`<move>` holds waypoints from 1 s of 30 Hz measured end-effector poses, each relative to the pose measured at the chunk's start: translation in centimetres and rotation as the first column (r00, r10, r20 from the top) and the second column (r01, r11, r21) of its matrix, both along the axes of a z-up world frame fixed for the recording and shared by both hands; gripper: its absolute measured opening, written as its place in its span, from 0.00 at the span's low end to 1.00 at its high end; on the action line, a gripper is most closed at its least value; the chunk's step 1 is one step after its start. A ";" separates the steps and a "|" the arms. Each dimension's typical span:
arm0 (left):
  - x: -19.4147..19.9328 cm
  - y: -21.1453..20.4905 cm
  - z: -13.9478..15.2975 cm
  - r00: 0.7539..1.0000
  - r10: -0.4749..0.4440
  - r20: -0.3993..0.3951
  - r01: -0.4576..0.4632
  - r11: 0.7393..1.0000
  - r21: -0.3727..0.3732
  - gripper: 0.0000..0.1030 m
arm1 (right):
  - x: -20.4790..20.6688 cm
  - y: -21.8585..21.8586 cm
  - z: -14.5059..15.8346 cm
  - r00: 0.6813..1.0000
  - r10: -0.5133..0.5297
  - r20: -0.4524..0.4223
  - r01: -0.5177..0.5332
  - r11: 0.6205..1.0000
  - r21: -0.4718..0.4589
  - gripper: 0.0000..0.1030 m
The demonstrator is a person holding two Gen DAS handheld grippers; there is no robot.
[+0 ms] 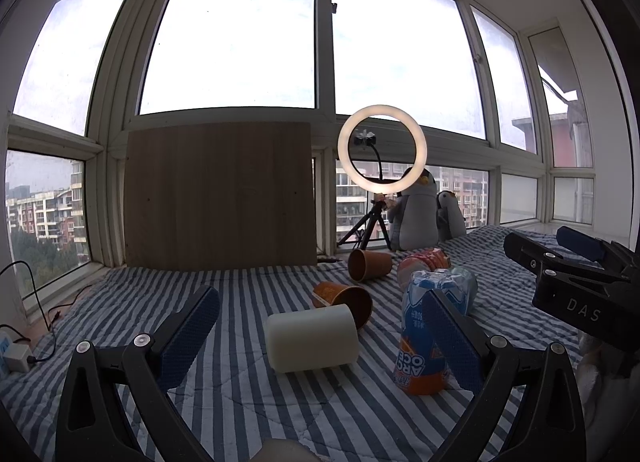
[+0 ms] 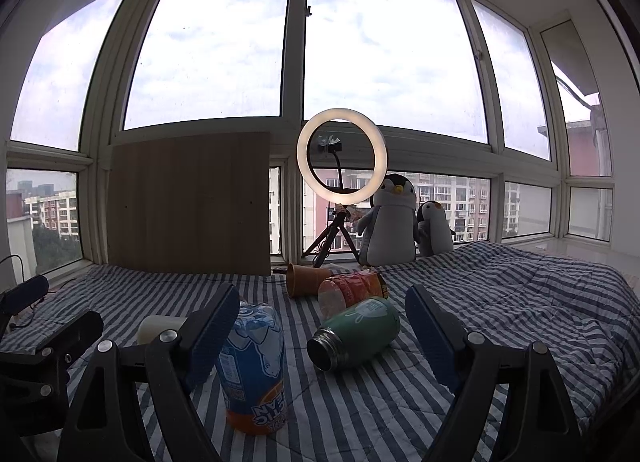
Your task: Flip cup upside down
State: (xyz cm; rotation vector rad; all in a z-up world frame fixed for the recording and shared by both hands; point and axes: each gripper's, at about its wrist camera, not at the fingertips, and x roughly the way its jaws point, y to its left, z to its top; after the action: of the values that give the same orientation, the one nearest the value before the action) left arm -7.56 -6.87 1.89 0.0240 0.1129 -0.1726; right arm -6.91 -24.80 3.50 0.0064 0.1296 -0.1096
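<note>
White cup (image 1: 312, 338) lies on its side on the striped bedspread (image 1: 240, 294), dead ahead of the left claw (image 1: 316, 336), framed between its two blue pads. Left claw spread wide, gripping nothing; pads well clear of the cup. Right claw (image 2: 320, 336) likewise wide open and empty, with a green flask (image 2: 356, 332) lying between its fingers; from this view the cup sits at about 9 o'clock, mostly hidden behind the left finger. Two brown paper cups (image 1: 346, 300) (image 1: 370, 265) lie toppled at 12 to 1 o'clock beyond the white one, an upturned drink bottle (image 1: 430, 326) stands just beside it at 3 o'clock. Judgement: task barely begun, no grasp yet; closing, lifting, turning mouth-down and setting down all remain.
</note>
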 end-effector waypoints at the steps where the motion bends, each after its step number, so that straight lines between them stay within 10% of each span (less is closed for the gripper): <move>1: 0.0 0.0 0.0 1.000 0.000 0.000 0.000 1.000 0.000 0.99 | 0.0 0.0 0.0 1.000 0.002 -0.001 -0.002 1.000 0.001 0.80; 30: 0.0 -0.1 0.0 1.000 0.001 -0.005 -0.002 1.000 -0.006 0.99 | -0.1 0.0 0.0 1.000 0.005 -0.006 -0.005 1.000 0.012 0.80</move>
State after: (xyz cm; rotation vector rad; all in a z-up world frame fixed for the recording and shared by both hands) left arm -7.60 -6.93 1.90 0.0180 0.1177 -0.1715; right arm -6.96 -24.81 3.55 0.0177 0.1358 -0.1043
